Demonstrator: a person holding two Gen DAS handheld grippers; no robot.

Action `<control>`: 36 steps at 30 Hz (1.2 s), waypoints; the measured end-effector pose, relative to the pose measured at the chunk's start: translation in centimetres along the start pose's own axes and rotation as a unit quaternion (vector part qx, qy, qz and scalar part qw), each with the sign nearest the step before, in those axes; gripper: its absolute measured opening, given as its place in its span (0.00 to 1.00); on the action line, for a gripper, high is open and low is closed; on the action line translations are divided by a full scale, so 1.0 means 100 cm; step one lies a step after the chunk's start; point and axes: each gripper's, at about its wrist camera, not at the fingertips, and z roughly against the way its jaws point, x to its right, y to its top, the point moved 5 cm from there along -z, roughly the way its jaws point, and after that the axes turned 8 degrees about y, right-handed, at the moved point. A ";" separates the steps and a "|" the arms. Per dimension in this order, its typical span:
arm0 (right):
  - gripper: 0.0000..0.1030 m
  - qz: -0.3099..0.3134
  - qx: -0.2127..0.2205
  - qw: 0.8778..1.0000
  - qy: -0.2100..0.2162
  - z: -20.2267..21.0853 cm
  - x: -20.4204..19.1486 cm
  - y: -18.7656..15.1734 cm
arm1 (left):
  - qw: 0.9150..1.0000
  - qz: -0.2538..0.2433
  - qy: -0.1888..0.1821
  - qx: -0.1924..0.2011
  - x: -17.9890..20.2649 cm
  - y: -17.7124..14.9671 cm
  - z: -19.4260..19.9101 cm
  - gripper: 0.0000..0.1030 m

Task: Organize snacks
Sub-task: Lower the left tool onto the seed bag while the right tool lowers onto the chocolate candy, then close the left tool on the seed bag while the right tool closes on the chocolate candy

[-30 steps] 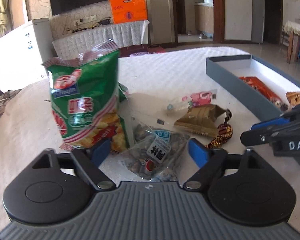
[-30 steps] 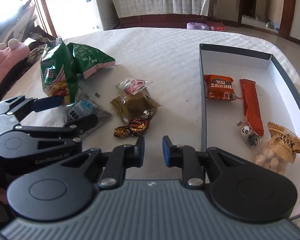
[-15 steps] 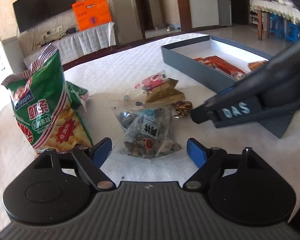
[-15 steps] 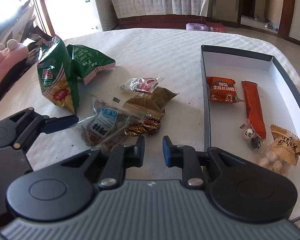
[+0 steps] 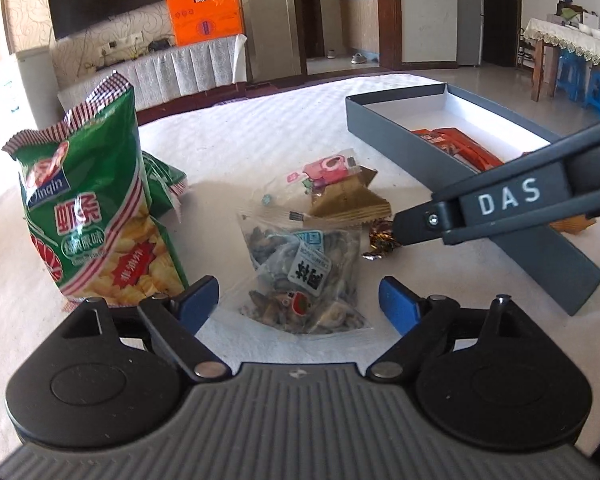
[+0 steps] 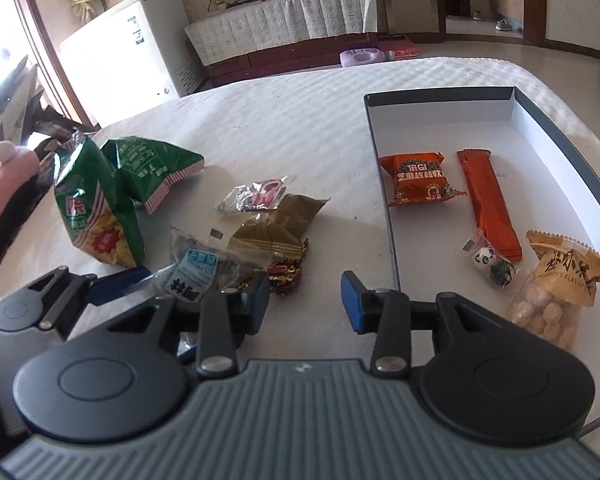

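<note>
My left gripper (image 5: pixel 298 300) stands wide, straddling the clear seed packet (image 5: pixel 304 276) without pressing it, while my right gripper (image 6: pixel 305 300), opening and empty, hovers by the foil candy (image 6: pixel 286 276) so each can lift one snack toward the box (image 6: pixel 392 216) at the table's right edge.

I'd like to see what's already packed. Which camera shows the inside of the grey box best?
The right wrist view: it looks down into the box and shows all five snacks inside. The left wrist view sees the box from the side, so its wall and the right gripper hide most of the contents.
</note>
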 end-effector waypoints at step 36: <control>0.32 0.136 -0.057 0.989 0.030 -0.009 -0.032 -0.017 | 0.995 0.081 0.042 -0.028 -0.029 -0.025 0.017 0.81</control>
